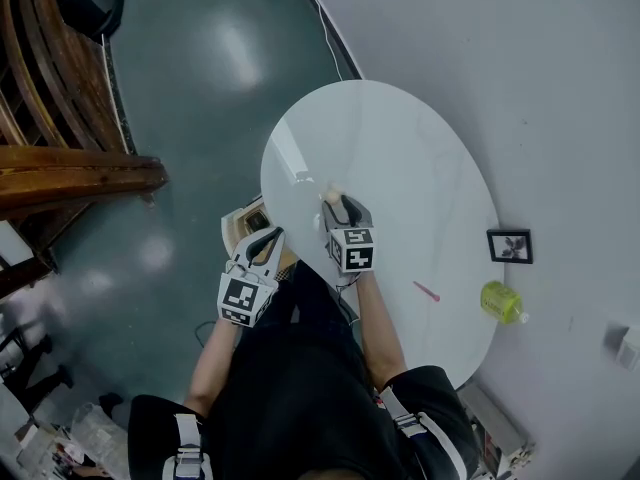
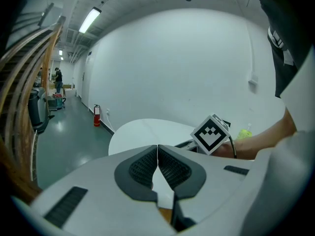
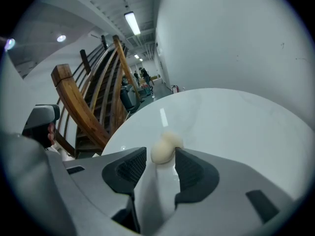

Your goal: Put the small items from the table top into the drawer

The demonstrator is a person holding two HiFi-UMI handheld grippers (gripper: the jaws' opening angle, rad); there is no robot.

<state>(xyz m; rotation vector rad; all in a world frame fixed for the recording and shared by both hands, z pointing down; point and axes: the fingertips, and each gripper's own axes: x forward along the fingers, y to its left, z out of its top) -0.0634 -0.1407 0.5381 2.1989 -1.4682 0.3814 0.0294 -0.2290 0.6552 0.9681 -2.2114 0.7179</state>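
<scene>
Right gripper (image 3: pixel 161 156): jaws spread, small cream lump (image 3: pixel 166 145) lying on the white table (image 3: pixel 236 122) between their tips, hard by one pad, not pinched; left gripper (image 2: pixel 157 154): jaws pressed together, nothing between them.

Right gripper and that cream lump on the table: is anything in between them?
Nothing visible stands in the way. The cream lump lies on the white table, right between the open jaws of the right gripper and close to one pad, with no other object between them.

Cream rounded lump (image 3: pixel 165 149) on white table (image 1: pixel 400 148), slim pink stick (image 1: pixel 427 291) well apart
</scene>
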